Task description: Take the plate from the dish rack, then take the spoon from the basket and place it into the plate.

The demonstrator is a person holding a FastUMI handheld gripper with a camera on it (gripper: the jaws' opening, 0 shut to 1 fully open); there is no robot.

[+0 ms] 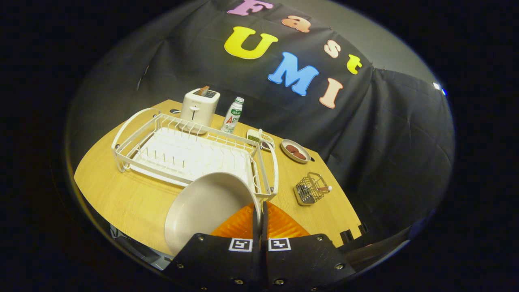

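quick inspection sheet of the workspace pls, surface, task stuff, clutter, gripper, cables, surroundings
surface: wooden table, bare in front of the rack
job's things: plate held tilted above the table, its rim between the fingers; dish rack holds no dishes; small wire basket beside the rack, a handle sticking out of it, probably the spoon
clutter: toaster and bottle behind the rack; small tray and a dish of brown pieces near the far edge
gripper: gripper shut on the plate's rim
cables: nothing seen
surroundings: black cloth wall behind the table
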